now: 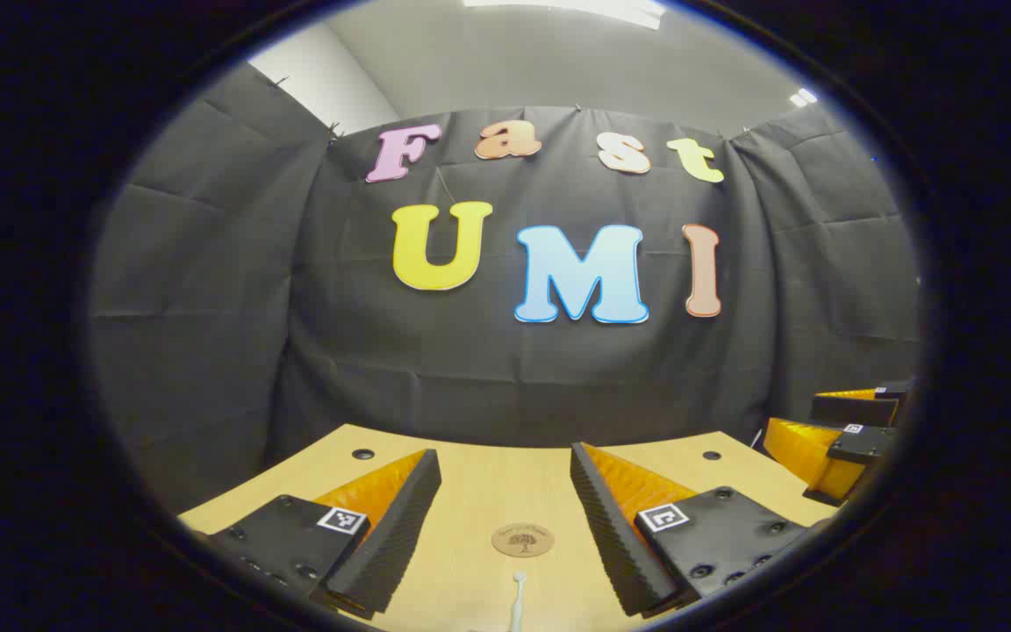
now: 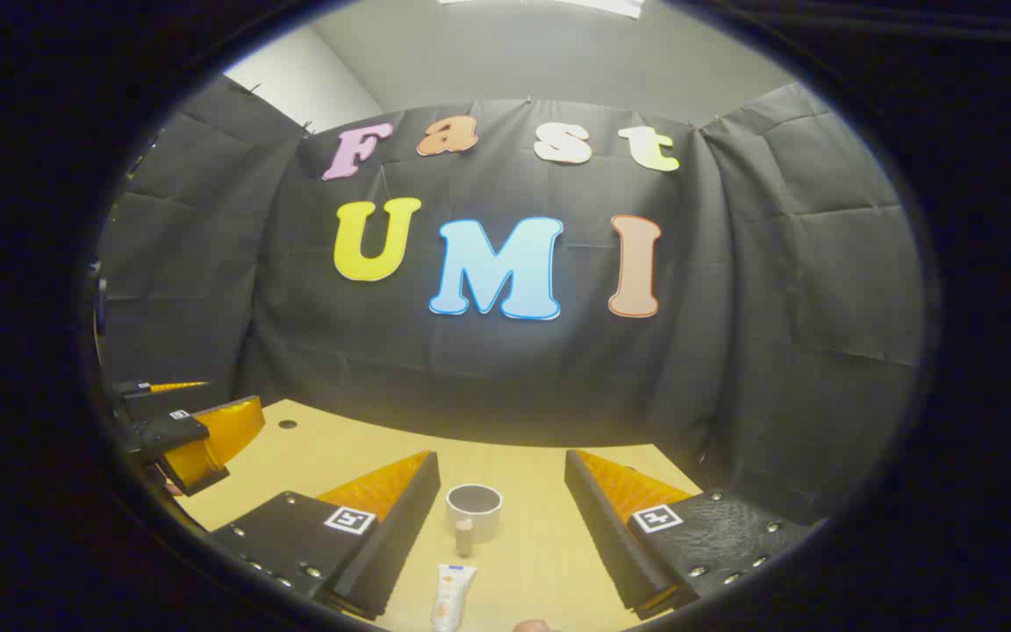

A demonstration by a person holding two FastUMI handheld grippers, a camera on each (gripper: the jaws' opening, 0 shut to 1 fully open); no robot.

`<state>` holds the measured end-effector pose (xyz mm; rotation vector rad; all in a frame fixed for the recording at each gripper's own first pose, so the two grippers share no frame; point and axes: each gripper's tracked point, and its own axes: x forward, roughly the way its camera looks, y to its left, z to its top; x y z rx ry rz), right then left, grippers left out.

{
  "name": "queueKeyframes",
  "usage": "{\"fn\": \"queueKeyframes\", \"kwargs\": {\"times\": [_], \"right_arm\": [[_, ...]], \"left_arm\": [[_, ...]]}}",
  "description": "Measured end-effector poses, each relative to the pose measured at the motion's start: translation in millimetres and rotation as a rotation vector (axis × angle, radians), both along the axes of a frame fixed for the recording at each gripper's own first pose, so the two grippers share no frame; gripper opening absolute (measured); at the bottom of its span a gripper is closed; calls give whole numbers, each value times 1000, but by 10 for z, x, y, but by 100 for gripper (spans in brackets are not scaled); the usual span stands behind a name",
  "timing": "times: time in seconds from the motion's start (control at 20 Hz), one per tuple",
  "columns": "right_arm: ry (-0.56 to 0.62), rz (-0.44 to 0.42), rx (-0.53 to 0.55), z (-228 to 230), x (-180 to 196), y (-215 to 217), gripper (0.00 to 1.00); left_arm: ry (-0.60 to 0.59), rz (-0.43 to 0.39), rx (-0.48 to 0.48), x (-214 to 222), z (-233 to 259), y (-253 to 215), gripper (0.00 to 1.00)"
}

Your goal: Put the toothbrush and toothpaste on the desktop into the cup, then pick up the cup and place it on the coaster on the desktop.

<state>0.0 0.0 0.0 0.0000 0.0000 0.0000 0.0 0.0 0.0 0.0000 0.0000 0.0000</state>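
In the left gripper view my left gripper (image 1: 505, 491) stands open above the wooden desktop (image 1: 488, 478). A round brown coaster (image 1: 522, 540) lies between its fingers, and the white toothbrush (image 1: 518, 601) lies just nearer, its head toward the coaster. In the right gripper view my right gripper (image 2: 503, 487) is open too. A white cup (image 2: 474, 511) stands upright between its fingers, and the white toothpaste tube (image 2: 454, 590) lies in front of the cup with its brown cap toward it. The right gripper (image 1: 848, 434) shows at the far right of the left gripper view.
The black cloth wall closes the desk at the back and sides. Small dark holes (image 1: 362, 454) mark the desk's far corners. The left gripper (image 2: 185, 434) hangs at the left edge of the right gripper view. A small brownish thing (image 2: 530, 626) shows at the bottom edge.
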Motion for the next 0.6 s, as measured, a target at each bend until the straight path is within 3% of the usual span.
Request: {"fn": "queueKeyframes", "kwargs": {"times": [0.6], "right_arm": [[27, 12, -5, -3, 54, -42, 90]], "left_arm": [[-2, 10, -9, 124, -4, -52, 99]]}}
